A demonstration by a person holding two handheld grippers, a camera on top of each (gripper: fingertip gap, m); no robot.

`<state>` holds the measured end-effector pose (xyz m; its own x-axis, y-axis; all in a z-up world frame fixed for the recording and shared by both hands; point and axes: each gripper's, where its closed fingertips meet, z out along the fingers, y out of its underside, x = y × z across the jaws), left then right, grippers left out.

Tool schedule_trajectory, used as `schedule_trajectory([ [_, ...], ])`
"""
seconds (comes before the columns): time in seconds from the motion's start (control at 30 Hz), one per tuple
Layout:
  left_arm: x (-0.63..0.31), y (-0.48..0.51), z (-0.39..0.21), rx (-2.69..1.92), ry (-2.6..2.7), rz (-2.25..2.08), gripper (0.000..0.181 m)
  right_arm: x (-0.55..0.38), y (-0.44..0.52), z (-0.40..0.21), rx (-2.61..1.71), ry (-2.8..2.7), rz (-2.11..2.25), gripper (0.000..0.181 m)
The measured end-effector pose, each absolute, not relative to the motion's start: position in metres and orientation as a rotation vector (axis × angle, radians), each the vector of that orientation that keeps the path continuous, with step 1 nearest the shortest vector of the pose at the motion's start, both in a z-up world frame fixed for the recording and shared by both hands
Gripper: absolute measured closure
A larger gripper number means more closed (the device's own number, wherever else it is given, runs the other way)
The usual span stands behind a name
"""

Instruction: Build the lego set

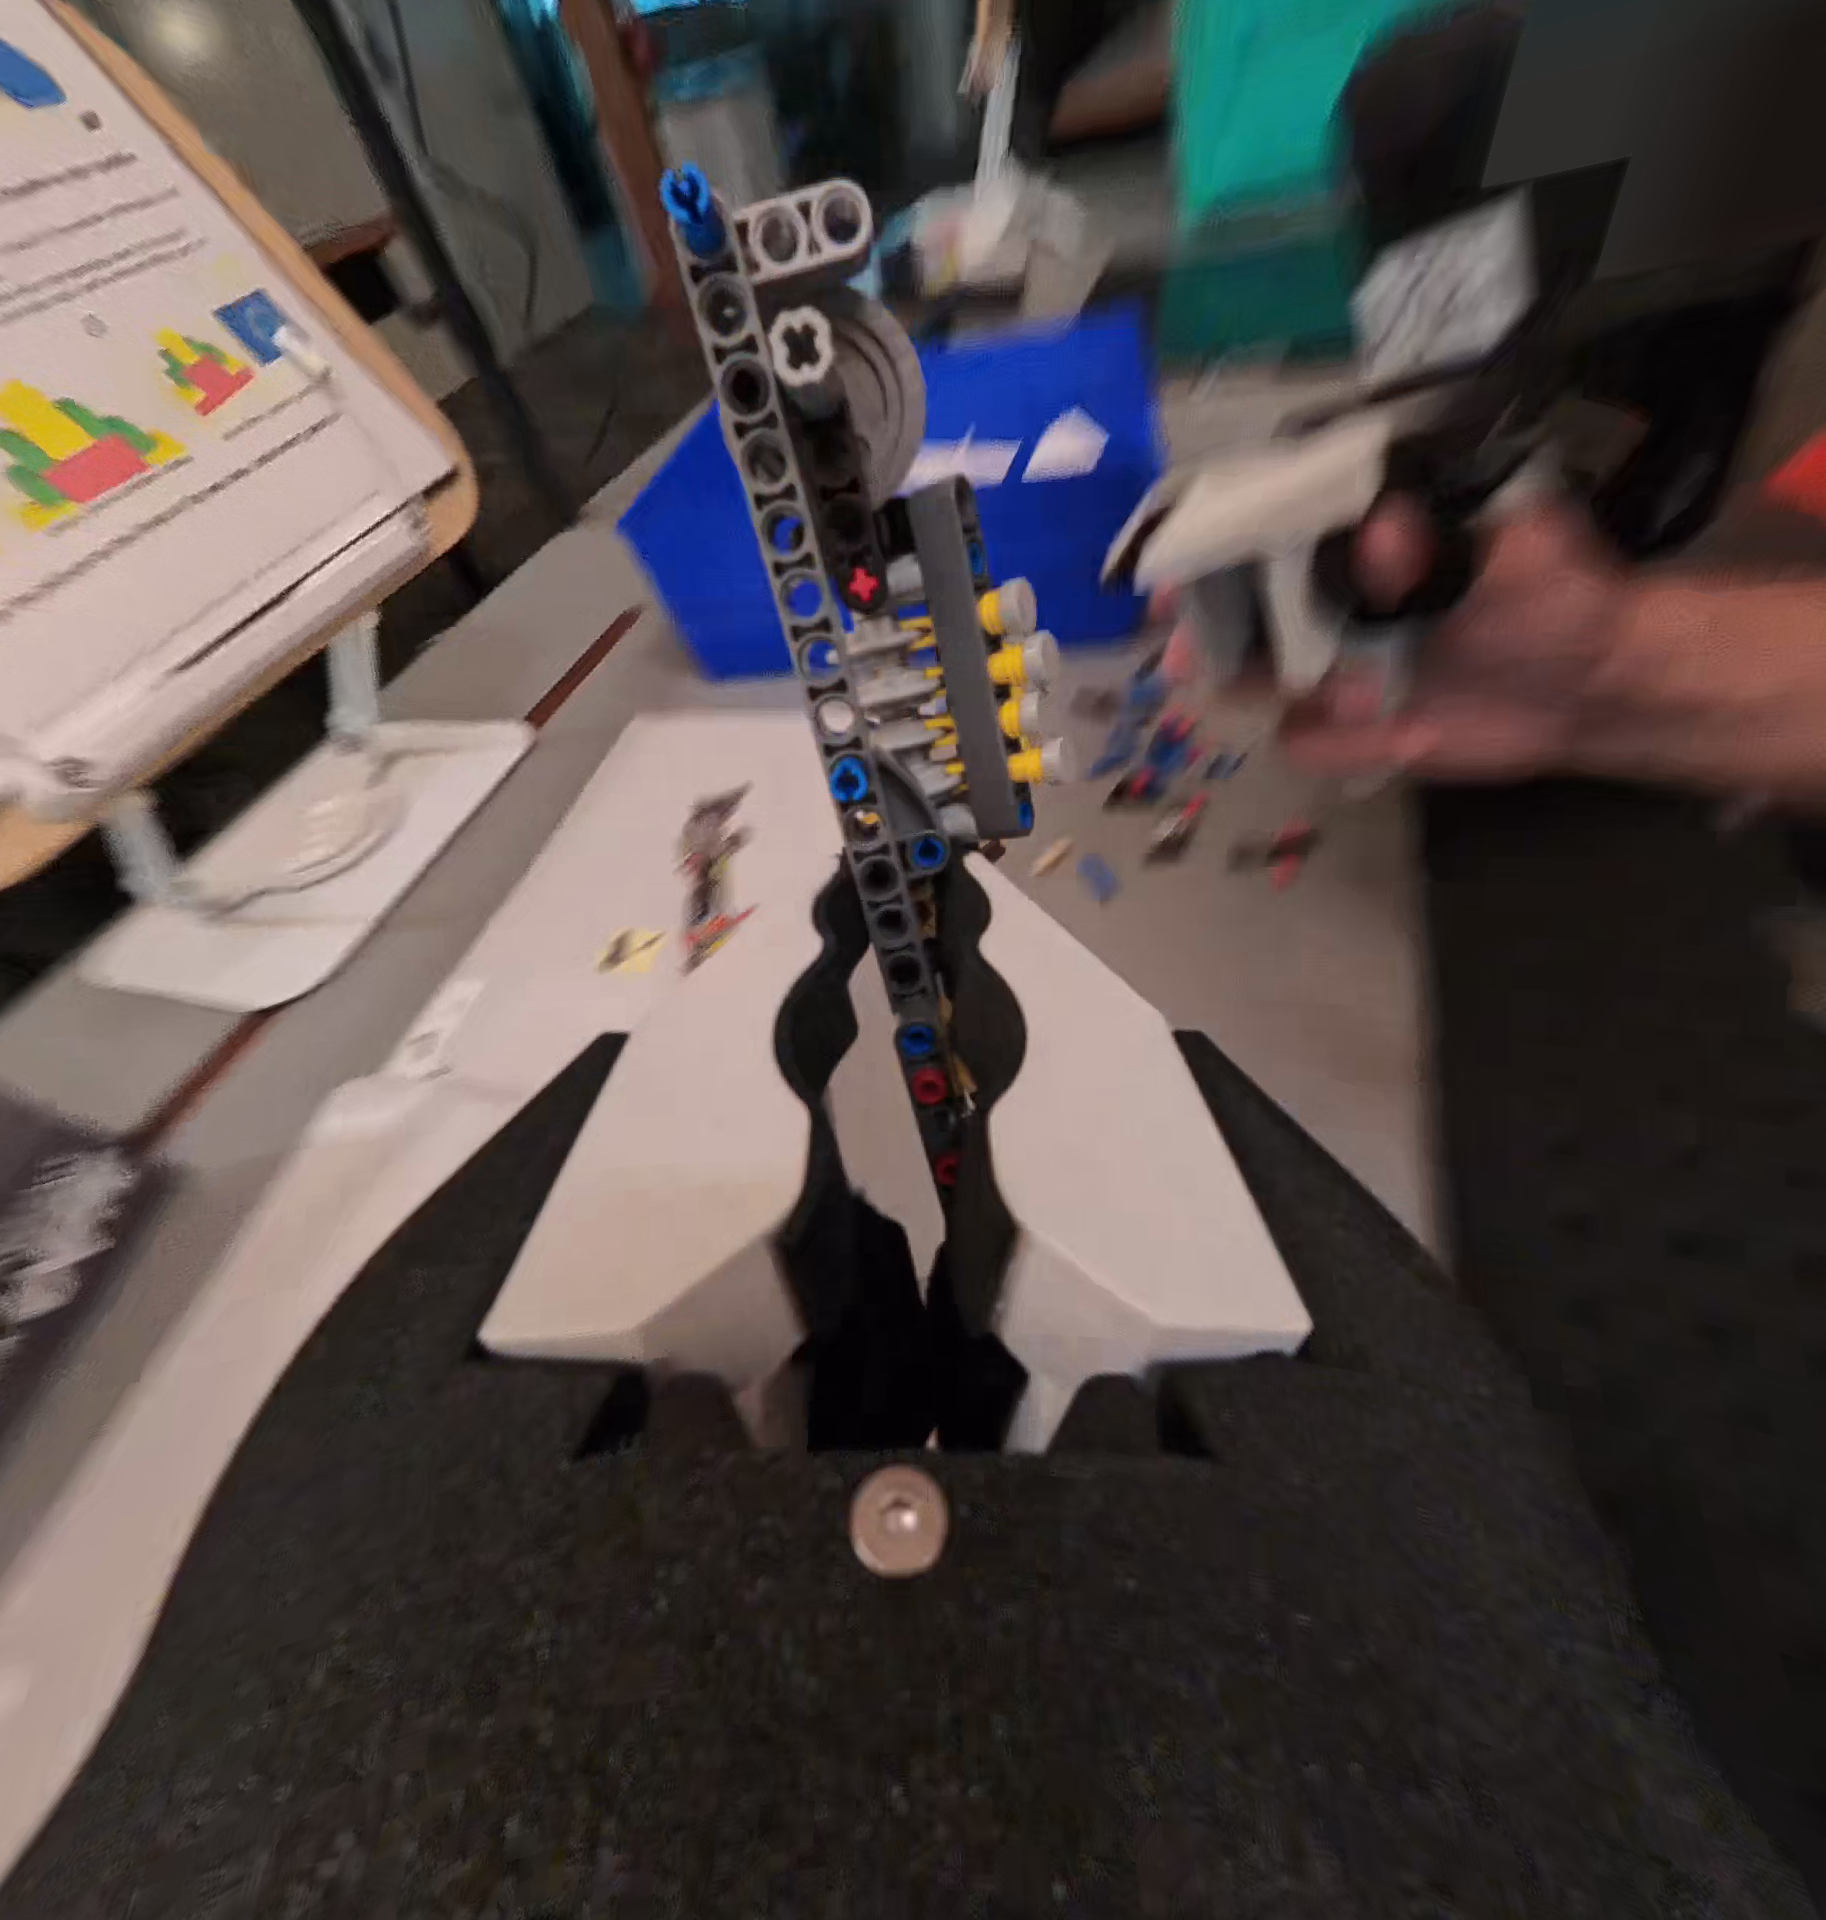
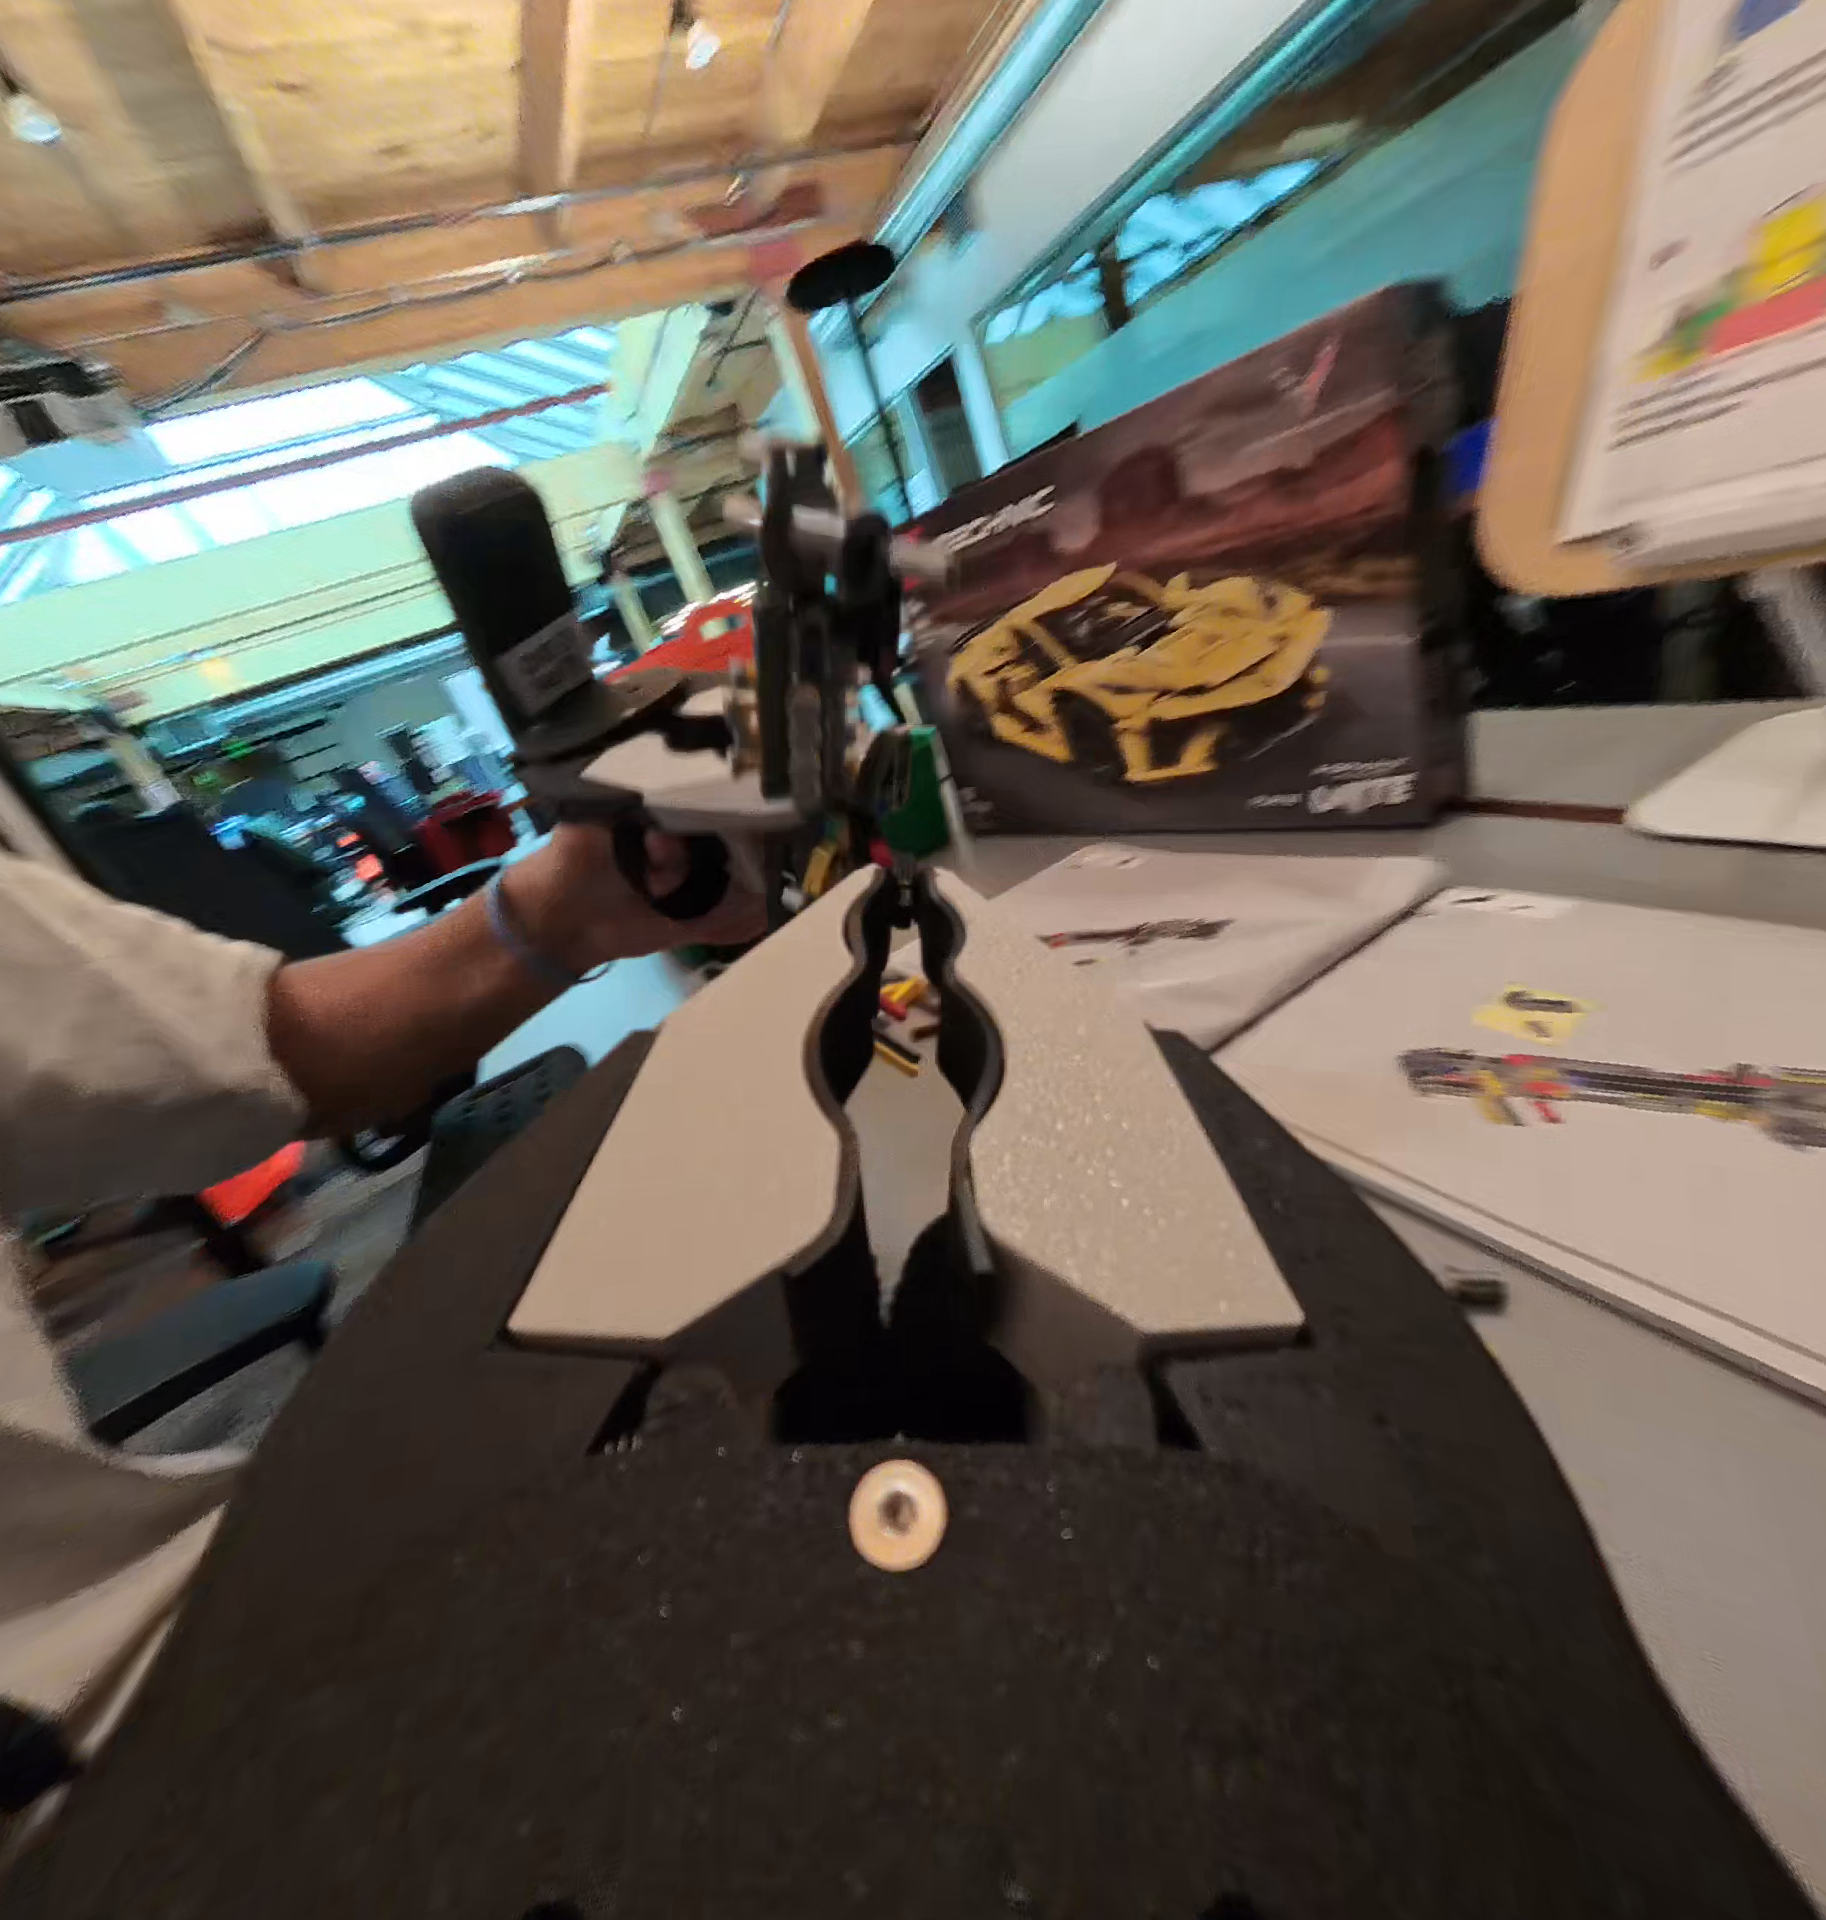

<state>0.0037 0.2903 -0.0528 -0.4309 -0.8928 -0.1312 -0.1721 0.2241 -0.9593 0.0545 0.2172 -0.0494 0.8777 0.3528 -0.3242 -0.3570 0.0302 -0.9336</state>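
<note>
Left gripper [image 1: 904, 987] is clamped on the lower end of a partly built lego assembly [image 1: 857, 623], holding it upright above the table: a long grey beam with blue and red pins and a row of small yellow-and-grey pistons on one side. Right gripper [image 2: 901, 904] is pinched on a small dark piece [image 2: 901, 899] at its tips, near that assembly; what the piece is I cannot tell. Judging by this, only one sub-section is done. Loose pieces [image 1: 1179, 790] lie scattered on the table [image 1: 1252, 987], and open instruction pages [image 2: 1511, 1091] lie flat. Farther back stands the set's box [image 2: 1200, 623] showing a yellow car. Its lettering and the sheet [image 1: 109, 364] on a stand are too blurred to matter.
</note>
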Motion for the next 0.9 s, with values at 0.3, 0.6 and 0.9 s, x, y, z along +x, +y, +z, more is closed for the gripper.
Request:
schedule_trajectory([
  [0.3,-0.02,0.259,-0.021,-0.936,1.46,-2.281,0.17,0.01,0.248,-0.011,-1.341,-0.205,0.749,0.178],
  [0.6,-0.02,0.263,-0.048,-0.974,1.53,-2.28,0.17,-0.003,0.255,-0.038,-1.425,-0.224,0.809,0.177],
  [0.9,-0.019,0.265,-0.057,-0.993,1.562,-2.273,0.17,-0.002,0.257,-0.053,-1.498,-0.224,0.807,0.178],
])
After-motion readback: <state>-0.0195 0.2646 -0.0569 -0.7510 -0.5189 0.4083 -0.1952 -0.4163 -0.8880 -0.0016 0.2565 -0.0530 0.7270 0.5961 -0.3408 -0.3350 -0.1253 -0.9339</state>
